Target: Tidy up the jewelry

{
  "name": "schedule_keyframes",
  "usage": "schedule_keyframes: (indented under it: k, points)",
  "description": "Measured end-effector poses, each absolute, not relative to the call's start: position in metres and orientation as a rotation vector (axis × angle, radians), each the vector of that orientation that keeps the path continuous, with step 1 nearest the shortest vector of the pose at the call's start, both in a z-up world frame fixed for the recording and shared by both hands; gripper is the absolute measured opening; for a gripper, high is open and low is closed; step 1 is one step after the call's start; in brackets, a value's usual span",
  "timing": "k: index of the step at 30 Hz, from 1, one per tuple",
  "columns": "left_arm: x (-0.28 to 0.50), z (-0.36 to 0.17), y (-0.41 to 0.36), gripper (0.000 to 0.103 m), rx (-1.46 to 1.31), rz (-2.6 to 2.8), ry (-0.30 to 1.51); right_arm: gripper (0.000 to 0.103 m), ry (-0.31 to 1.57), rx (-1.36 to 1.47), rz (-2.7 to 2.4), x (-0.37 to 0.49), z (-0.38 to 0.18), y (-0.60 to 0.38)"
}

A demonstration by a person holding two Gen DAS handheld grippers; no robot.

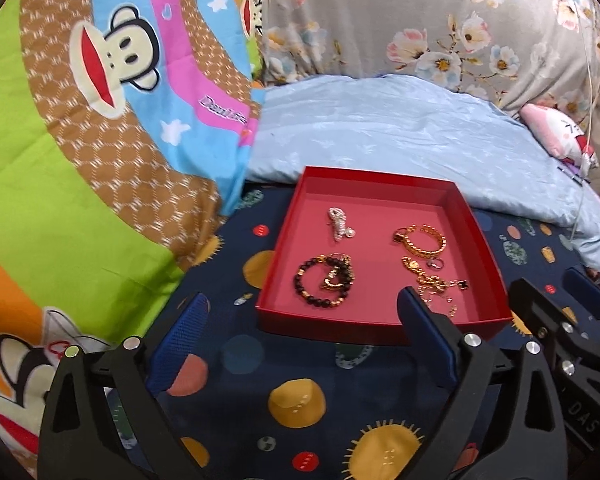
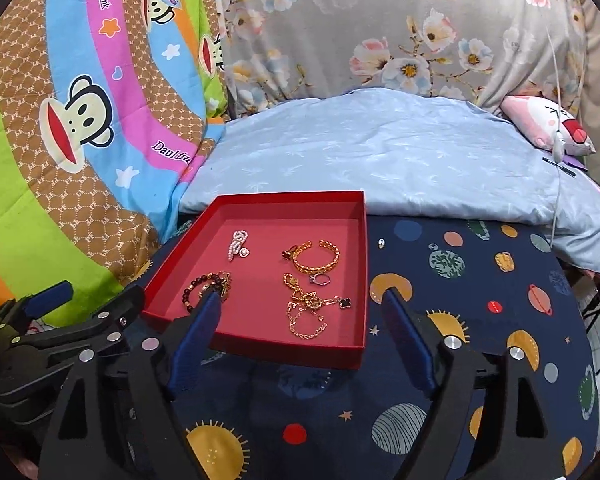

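**Space-print cloth, red tray ahead, both grippers empty**

Navy planet-print cloth [image 2: 480, 280] covers the surface nearest the cameras. Left gripper [image 1: 302, 342] and right gripper [image 2: 302, 336] both hover low over it, jaws wide apart, holding nothing.

Just ahead sits the red tray [image 2: 360, 272]. In it, near edge first: a gold chain [image 2: 310, 312], tangled, its loose end trailing toward the near rim; a dark bead bracelet [image 1: 324, 282] at the near-left. Beyond them lie a small ring [image 2: 320, 279], a gold cuff [image 2: 316, 258] with its gap facing away, and a pearl piece [image 1: 340, 224] with its long axis running near to far.

One small stud [image 2: 381, 243] lies on the cloth just right of the tray, forward and between the right jaws; the right gripper is likely nearer.

Behind: blue pillow [image 2: 380, 152], monkey quilt [image 1: 100, 120], floral sheet [image 2: 380, 20].
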State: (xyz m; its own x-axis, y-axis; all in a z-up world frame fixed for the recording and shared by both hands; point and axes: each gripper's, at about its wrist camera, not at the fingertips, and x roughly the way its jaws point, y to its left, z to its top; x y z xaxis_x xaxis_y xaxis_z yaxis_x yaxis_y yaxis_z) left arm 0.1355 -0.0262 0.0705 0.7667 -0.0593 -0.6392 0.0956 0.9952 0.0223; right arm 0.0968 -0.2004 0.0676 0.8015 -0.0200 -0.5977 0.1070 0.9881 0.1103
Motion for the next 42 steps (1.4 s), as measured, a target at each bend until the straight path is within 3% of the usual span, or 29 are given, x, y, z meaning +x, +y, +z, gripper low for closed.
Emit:
schedule_keyframes:
  k: [42]
  points:
    - [0.084,0.095,-0.014,0.096,0.096,-0.024,0.657,0.086,0.615,0.177,-0.081,0.046,0.088,-0.186]
